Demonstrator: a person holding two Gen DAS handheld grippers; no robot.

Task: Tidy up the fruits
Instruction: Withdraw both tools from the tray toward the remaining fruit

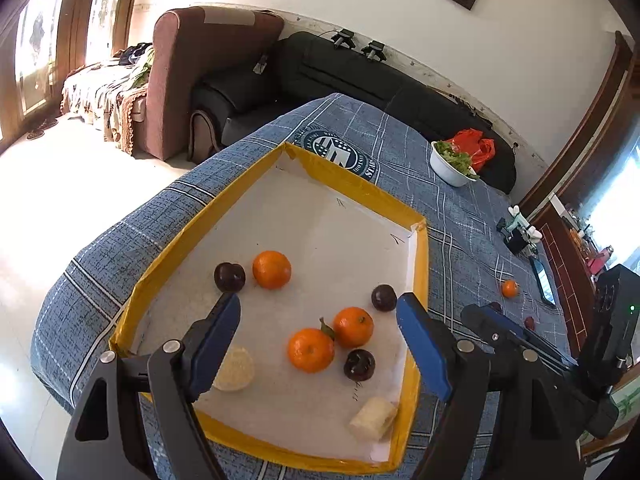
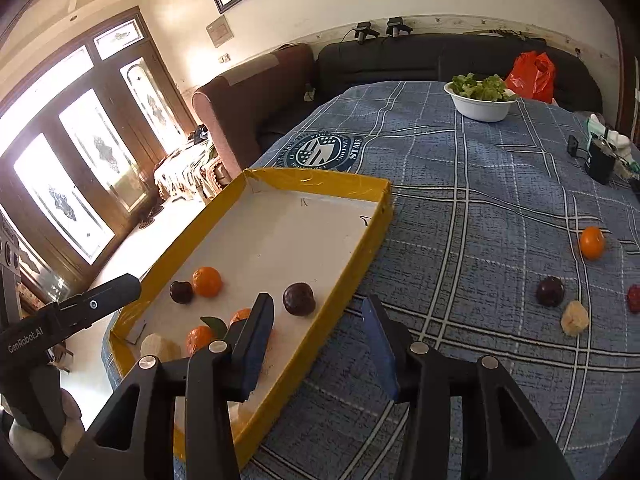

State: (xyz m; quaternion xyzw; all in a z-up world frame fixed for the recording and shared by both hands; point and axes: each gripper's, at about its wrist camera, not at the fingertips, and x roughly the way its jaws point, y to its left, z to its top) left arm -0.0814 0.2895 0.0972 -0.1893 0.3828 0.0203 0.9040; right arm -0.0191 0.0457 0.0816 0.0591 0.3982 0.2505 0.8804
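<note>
Both tools are empty with their fingers spread apart: the left hand-held gripper (image 1: 320,312) hovers over the yellow-rimmed tray (image 1: 418,280), and the right hand-held gripper (image 2: 320,316) straddles the tray's right wall.

Judging by what remains loose on the blue plaid surface (image 2: 480,240), the step in hand is fetching the stragglers at about 3 o'clock from the tray: a tangerine (image 2: 592,243), a dark plum (image 2: 550,291), a pale peeled fruit piece (image 2: 575,318) and a small red fruit (image 2: 634,298) at the frame edge.

To do it well, swing the right tool over, descend squarely on one fruit, and close gently, since round fruit rolls and the peeled piece looks soft.

The tray already holds three glossy tangerines, one with a leaf (image 1: 311,350), three plums (image 1: 359,365) and two pale pieces (image 1: 372,422).
</note>
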